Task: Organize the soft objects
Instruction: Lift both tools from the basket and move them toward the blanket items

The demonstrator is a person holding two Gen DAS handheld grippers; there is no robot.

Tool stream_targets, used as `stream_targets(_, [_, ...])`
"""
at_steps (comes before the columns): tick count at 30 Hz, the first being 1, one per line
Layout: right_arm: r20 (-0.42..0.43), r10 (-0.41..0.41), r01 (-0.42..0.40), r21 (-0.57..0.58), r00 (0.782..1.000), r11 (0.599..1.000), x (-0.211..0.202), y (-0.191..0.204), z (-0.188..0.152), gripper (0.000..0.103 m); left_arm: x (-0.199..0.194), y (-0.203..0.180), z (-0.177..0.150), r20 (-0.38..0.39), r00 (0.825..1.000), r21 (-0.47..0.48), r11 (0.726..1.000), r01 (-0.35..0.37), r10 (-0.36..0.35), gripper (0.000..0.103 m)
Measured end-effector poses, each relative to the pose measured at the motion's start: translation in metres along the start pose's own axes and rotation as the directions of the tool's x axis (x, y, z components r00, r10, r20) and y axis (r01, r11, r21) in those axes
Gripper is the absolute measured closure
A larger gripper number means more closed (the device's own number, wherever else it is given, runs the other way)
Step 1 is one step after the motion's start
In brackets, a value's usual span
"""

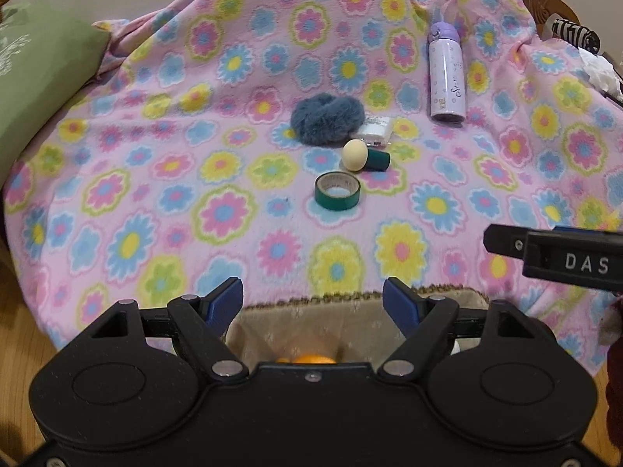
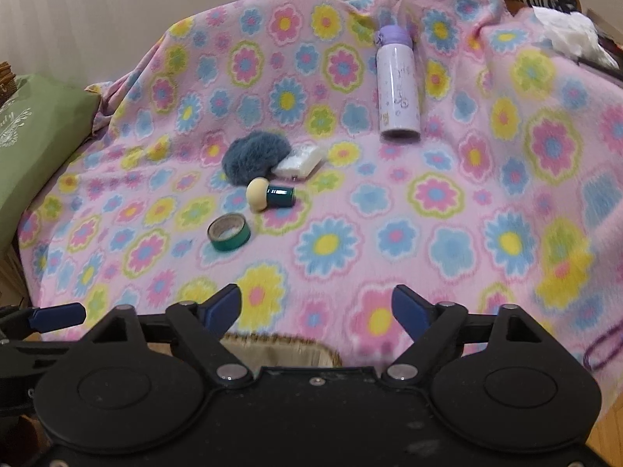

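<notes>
Your workspace was a flowered blanket (image 1: pixel 163 179) spread over the whole surface, rumpled along its far edge. A green cushion (image 1: pixel 35 89) lay against its left side. At the near edge, right under your grippers, sat a basket (image 1: pixel 311 319) with a beige cloth lining and something orange at the bottom, mostly hidden by the gripper body.

Your left gripper (image 1: pixel 313 301) hung over the basket with its jaws spread wide and nothing between them. Your right gripper (image 2: pixel 315 307) was just beside it, over the blanket's near edge, jaws likewise wide apart and empty. Each gripper showed at the edge of the other's view.

A lilac bottle (image 1: pixel 447 74) lay well back on the right, cap pointing away from you.

The soft thing you were after, a fluffy blue scrunchie (image 1: pixel 327 118), lay near the middle of the blanket, well ahead of both grippers. A small white packet (image 1: pixel 377 132) touched its right side, partly tucked under the fur. Just in front of those lay a sponge puff (image 1: pixel 364 155) on its side, cream head to the left, dark green handle to the right. Nearest you of the cluster was a green tape roll (image 1: pixel 337 190), lying flat, apart from the puff.
</notes>
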State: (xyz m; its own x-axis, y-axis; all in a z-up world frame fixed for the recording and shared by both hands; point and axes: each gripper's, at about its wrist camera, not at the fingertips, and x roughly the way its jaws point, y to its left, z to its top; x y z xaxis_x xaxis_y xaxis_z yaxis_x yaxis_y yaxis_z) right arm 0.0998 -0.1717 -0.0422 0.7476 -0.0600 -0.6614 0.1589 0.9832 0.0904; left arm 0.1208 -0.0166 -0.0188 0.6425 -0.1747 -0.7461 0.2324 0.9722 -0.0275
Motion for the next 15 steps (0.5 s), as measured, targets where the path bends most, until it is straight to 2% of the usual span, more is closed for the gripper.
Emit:
stream_targets(4, [0.016, -0.014, 0.014, -0.012, 1.0, 1.0, 0.015, 0.0, 0.013, 0.012, 0.013, 0.0, 0.01, 0.005, 1.0, 0.01, 1.0, 0.009, -0.009, 0.016])
stream_targets(8, [0.016, -0.031, 0.031, -0.011, 0.999, 0.999, 0.033, 0.0, 0.025, 0.012, 0.024, -0.001, 0.019, 0.013, 1.0, 0.025, 1.0, 0.017, -0.017, 0.016])
stream_targets(15, [-0.013, -0.006, 0.006, 0.011, 1.0, 1.0, 0.065, 0.0, 0.044, 0.012, 0.046, 0.002, 0.032, 0.014, 1.0, 0.032, 0.999, 0.018, -0.018, 0.016])
